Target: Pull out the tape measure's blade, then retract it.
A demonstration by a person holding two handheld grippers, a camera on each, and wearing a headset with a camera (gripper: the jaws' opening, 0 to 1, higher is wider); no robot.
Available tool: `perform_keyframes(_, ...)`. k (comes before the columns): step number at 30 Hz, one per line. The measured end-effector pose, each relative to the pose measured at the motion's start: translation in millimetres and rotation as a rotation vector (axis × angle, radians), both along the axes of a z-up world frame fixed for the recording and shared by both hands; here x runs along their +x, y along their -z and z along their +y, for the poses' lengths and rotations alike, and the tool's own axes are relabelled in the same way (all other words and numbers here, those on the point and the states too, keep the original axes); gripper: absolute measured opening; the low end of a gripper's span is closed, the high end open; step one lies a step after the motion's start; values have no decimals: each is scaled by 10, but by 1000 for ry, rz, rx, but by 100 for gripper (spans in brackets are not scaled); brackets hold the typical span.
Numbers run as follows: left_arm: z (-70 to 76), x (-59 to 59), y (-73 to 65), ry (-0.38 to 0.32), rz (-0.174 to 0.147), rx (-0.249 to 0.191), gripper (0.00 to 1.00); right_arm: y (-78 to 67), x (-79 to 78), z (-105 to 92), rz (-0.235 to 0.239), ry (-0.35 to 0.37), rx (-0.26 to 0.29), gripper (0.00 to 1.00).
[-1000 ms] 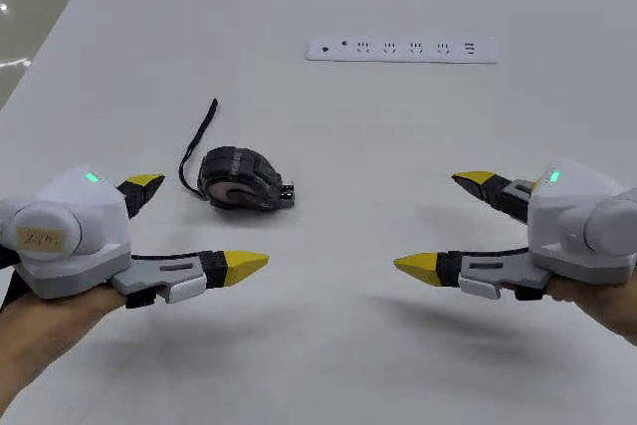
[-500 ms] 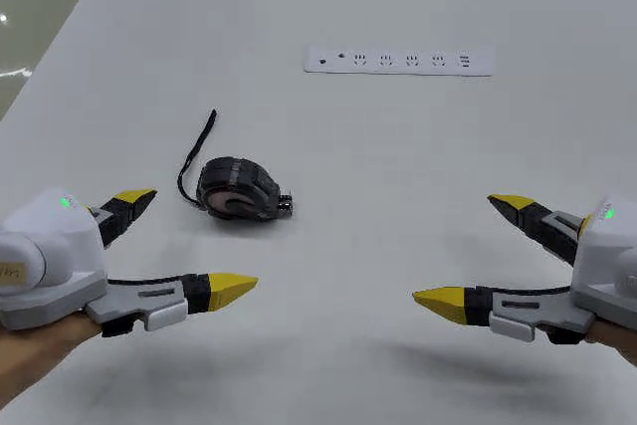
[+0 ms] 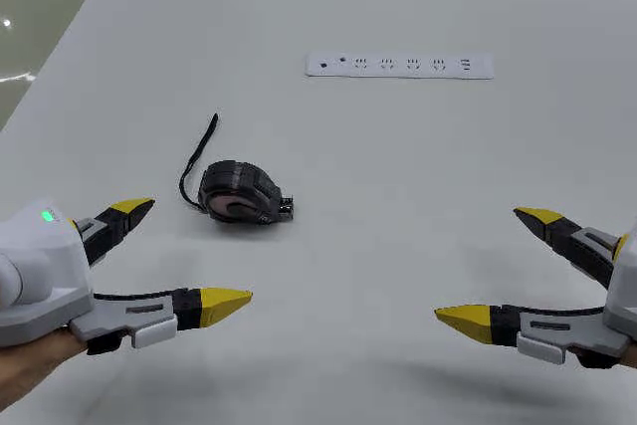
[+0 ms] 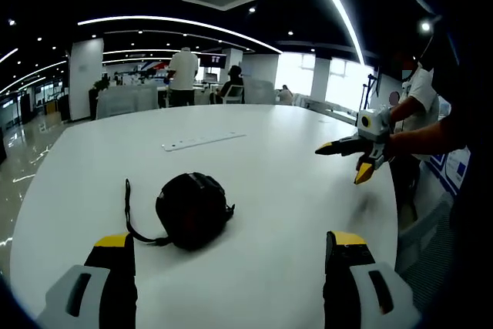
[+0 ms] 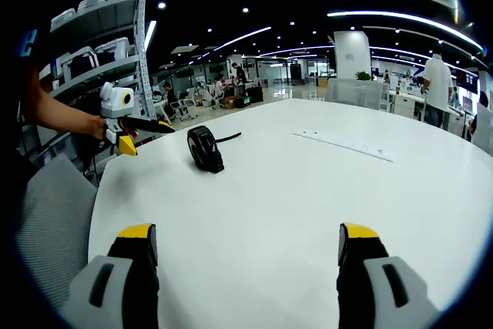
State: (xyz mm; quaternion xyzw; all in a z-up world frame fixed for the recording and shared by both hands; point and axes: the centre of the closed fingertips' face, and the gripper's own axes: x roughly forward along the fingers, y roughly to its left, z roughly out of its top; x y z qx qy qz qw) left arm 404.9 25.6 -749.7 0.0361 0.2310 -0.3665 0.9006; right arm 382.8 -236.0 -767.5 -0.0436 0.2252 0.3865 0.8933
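Note:
A black tape measure [image 3: 242, 192] with a black wrist strap [image 3: 197, 154] lies on the white table [image 3: 398, 166], its blade drawn in. It shows in the left gripper view [image 4: 192, 209] just ahead of the jaws, and in the right gripper view [image 5: 206, 148] farther off. My left gripper [image 3: 179, 256] hovers open near the table's front left, a short way in front of the tape measure. Far to the right, my right gripper [image 3: 503, 271] also stands open, with nothing between its yellow tips.
A white power strip [image 3: 398, 65] lies flat at the back of the table. The table's left edge [image 3: 60, 57] runs diagonally, with a glossy floor beyond. People and office furniture stand in the background of both gripper views.
Both grippers have drawn back toward me and slightly apart. The head camera shifted a little; the tape measure itself has not moved.

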Motion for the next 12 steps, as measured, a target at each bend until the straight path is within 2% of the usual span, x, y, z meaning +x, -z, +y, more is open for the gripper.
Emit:
perform_keyframes(3,-3,-6,-3,4,-2,1,100,21,-30,-16,3,1,-2,100)
perform_keyframes(7,-3,-8,-39,14,-32,9,100,23,-41,-31,-4,4,-7,100)
perform_keyframes(9,-3,-20,-36,17,-22,3,100,23,-40,-41,-4,4,-10,100)
perform_keyframes(12,3,-25,-39,23,-32,11,100,5,-30,-45,-14,5,-11,100)
